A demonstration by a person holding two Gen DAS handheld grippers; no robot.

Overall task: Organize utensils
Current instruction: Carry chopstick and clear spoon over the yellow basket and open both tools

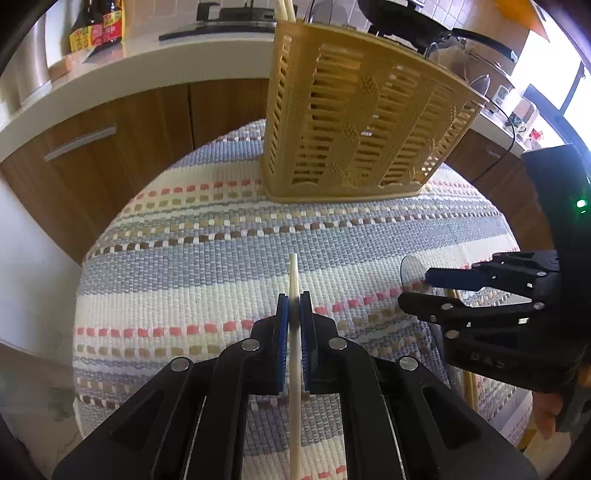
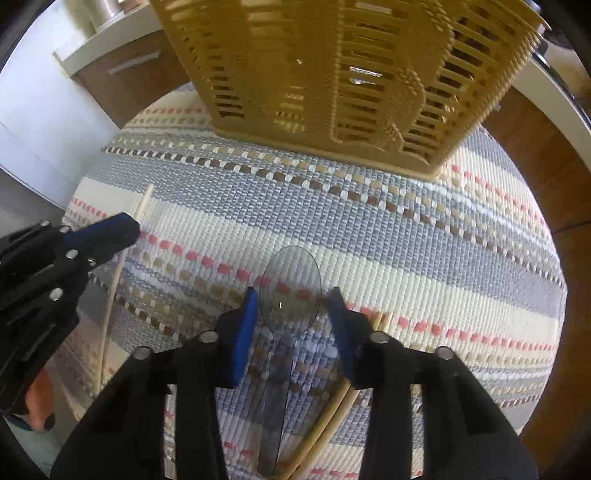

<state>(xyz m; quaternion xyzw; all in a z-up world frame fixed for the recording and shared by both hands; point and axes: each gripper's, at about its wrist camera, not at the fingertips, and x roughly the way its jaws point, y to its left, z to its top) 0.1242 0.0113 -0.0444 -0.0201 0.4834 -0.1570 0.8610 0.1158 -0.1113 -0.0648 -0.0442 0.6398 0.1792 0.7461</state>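
Observation:
My left gripper (image 1: 294,295) is shut on a pale chopstick (image 1: 294,369) and holds it over the striped woven mat (image 1: 207,258). The same chopstick (image 2: 110,295) shows at the left of the right wrist view. My right gripper (image 2: 291,295) is open, its jaws on either side of a clear plastic spoon (image 2: 290,284) that lies on the mat. It also shows at the right of the left wrist view (image 1: 417,291). A tan slatted utensil basket (image 1: 365,122) stands at the mat's far side, also in the right wrist view (image 2: 332,74). A pair of wooden chopsticks (image 2: 332,406) lies beside the spoon.
Behind the basket runs a white kitchen counter (image 1: 147,62) with sauce bottles (image 1: 98,29), a stove and a black pan (image 1: 406,22). Wooden cabinet doors (image 1: 110,122) stand below it. Chopsticks (image 1: 286,9) stick up from the basket.

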